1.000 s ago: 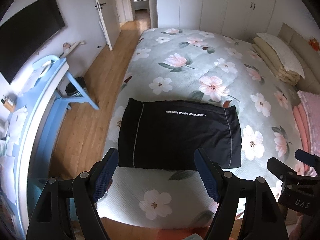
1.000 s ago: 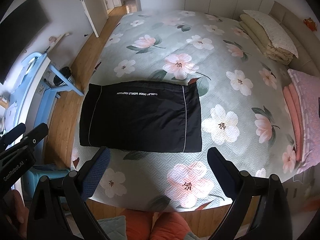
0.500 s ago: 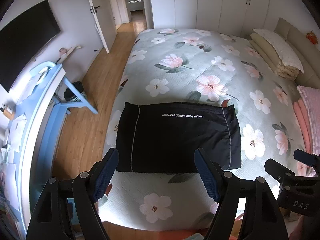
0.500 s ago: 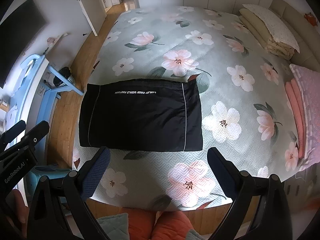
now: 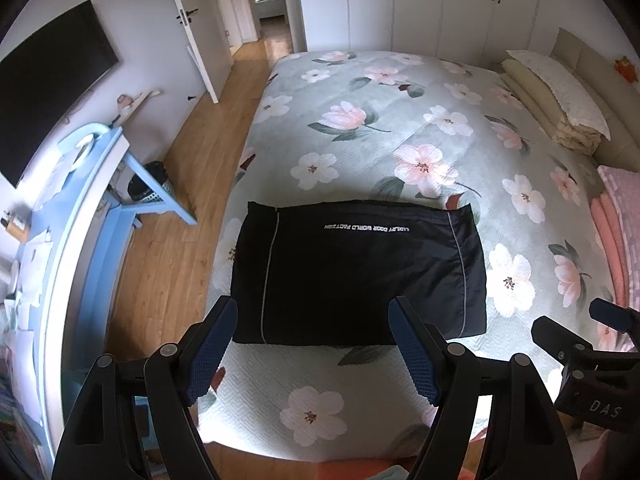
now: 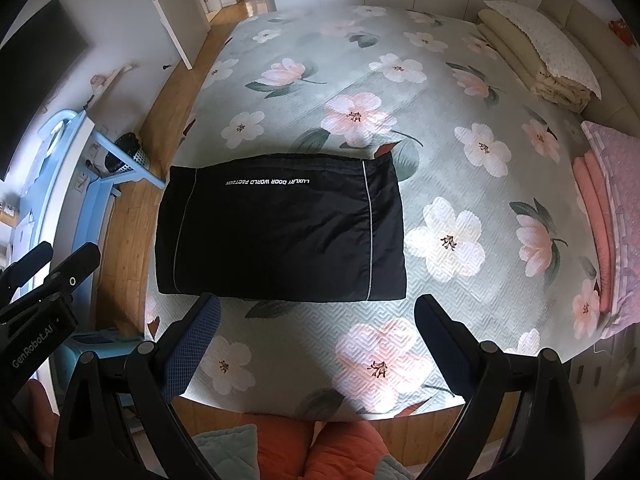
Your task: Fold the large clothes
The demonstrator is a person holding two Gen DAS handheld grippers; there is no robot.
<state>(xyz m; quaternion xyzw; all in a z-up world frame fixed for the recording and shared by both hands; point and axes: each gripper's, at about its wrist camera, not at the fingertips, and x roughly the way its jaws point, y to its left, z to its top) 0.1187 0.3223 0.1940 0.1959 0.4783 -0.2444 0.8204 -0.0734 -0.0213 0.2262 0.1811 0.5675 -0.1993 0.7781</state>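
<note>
A black garment (image 5: pixel 356 276) (image 6: pixel 280 232), folded into a flat rectangle with grey piping and a line of white lettering, lies on the floral bedspread (image 5: pixel 420 120) (image 6: pixel 460 160) near the foot of the bed. My left gripper (image 5: pixel 314 348) hangs above the bed's near edge, open, nothing between its blue pads. My right gripper (image 6: pixel 318 340) hovers likewise over the near edge, open and empty. Each gripper shows at the side of the other's view: the right gripper (image 5: pixel 588 352) and the left gripper (image 6: pixel 36 280). Neither touches the garment.
Folded cream bedding and a pillow (image 5: pixel 556 104) lie at the far right by the headboard, with pink folded blankets (image 6: pixel 604 216) at the right edge. A blue desk (image 5: pixel 80 200) and a black bin (image 5: pixel 148 184) stand on the wooden floor at left. Orange slippers (image 6: pixel 320 448) show below.
Both views have drawn back and tilted up a little, so the garment sits slightly lower and farther in frame. The garment itself has not moved and both grippers stay open.
</note>
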